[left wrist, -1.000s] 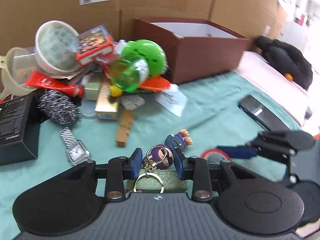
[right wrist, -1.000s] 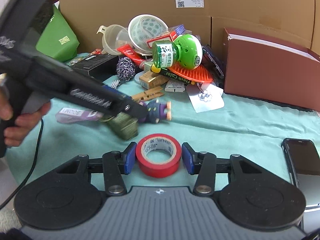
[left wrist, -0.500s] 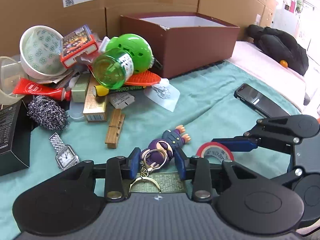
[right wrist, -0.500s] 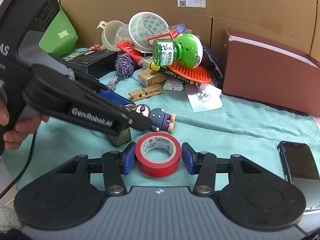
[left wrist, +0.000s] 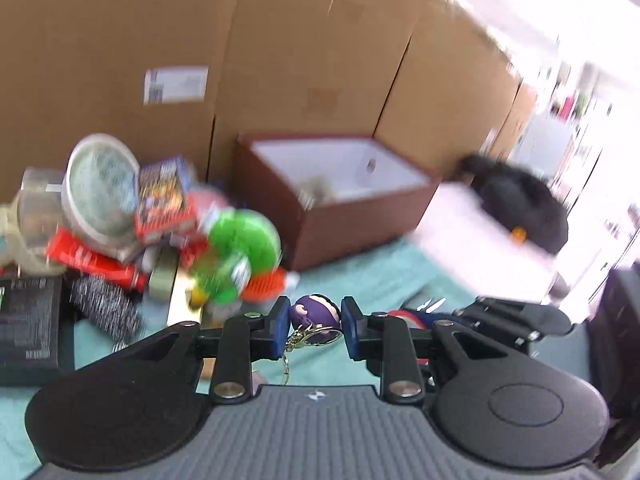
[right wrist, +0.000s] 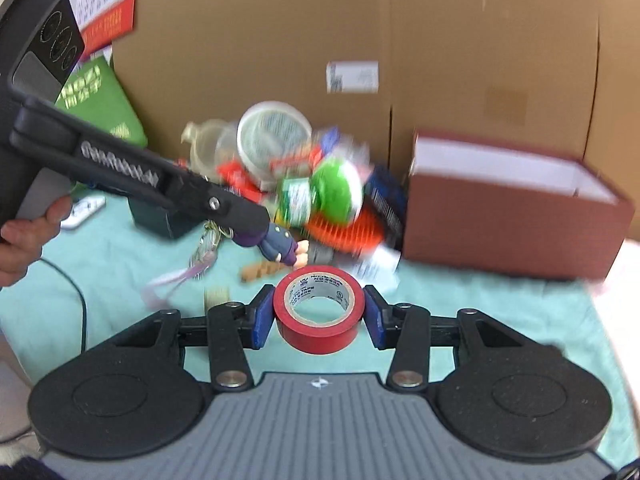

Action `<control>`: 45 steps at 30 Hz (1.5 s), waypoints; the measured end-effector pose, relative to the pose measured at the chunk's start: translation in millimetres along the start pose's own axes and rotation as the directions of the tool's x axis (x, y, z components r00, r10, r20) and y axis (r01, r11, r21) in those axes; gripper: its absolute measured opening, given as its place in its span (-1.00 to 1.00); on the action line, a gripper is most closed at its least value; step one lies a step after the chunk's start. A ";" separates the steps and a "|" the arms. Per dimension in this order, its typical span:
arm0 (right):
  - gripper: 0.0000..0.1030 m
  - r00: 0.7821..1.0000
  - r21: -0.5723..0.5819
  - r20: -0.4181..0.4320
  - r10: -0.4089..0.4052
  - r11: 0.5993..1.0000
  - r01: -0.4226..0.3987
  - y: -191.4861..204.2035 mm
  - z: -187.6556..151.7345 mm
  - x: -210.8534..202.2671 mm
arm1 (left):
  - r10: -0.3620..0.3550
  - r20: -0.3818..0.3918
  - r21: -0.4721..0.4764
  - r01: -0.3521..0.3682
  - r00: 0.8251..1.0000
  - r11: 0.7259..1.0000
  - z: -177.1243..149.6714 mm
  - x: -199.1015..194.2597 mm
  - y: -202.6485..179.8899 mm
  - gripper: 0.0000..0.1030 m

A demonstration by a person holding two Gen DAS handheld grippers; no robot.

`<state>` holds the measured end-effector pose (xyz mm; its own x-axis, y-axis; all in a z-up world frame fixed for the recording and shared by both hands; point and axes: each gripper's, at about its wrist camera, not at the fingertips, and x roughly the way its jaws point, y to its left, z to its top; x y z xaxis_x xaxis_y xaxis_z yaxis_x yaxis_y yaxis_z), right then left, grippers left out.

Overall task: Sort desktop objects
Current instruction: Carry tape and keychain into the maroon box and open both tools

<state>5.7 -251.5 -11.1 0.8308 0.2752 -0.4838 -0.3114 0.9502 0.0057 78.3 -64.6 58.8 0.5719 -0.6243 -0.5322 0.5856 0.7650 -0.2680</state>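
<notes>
My left gripper (left wrist: 314, 322) is shut on a purple doll keychain (left wrist: 316, 314) and holds it above the teal cloth; its gold ring hangs below. In the right wrist view the doll (right wrist: 276, 242) hangs from the left gripper, legs pointing right. My right gripper (right wrist: 319, 316) is shut on a red tape roll (right wrist: 319, 310), lifted off the cloth. A brown open box (left wrist: 336, 196) with a white inside stands behind, also in the right wrist view (right wrist: 512, 208).
A pile of clutter sits left of the box: a green bottle (right wrist: 320, 196), a white bowl (right wrist: 274, 136), an orange brush, a red tube (left wrist: 92, 260), a black box (left wrist: 28, 304), a steel scourer. Cardboard walls stand behind. A black plush (left wrist: 520, 204) lies at the right.
Both grippers have risen off the cloth with their objects and tilted up toward the brown box. The views are blurred by the motion.
</notes>
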 end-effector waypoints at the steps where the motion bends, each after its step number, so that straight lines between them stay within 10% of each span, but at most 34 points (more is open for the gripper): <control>1: -0.12 1.000 -0.005 0.020 -0.002 1.000 0.003 -2.8 6.3 -4.6 | -0.010 0.014 -0.005 0.010 1.000 1.000 8.2 -3.0 -3.1 -0.45; 18: -0.12 0.956 0.000 0.221 -0.193 0.980 0.198 -117.5 131.1 -23.0 | -0.081 0.243 0.111 0.055 0.967 0.992 166.7 40.1 -103.8 -0.45; 35: -0.12 0.952 0.010 -0.036 -0.303 0.953 0.303 -242.1 119.4 116.5 | -0.045 0.027 -0.034 0.046 0.999 0.998 171.9 260.3 -70.2 -0.45; 45: -0.11 0.939 0.003 -0.204 -0.279 0.958 0.285 -273.7 97.9 174.1 | 0.012 -0.049 0.003 -0.012 0.999 1.000 157.5 313.6 -55.2 -0.45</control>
<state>280.7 -449.4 -11.2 0.7725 -0.0362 -0.6340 -0.0603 0.9897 -0.1300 315.7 -327.6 33.2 0.5502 -0.6065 -0.5740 0.5803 0.7720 -0.2595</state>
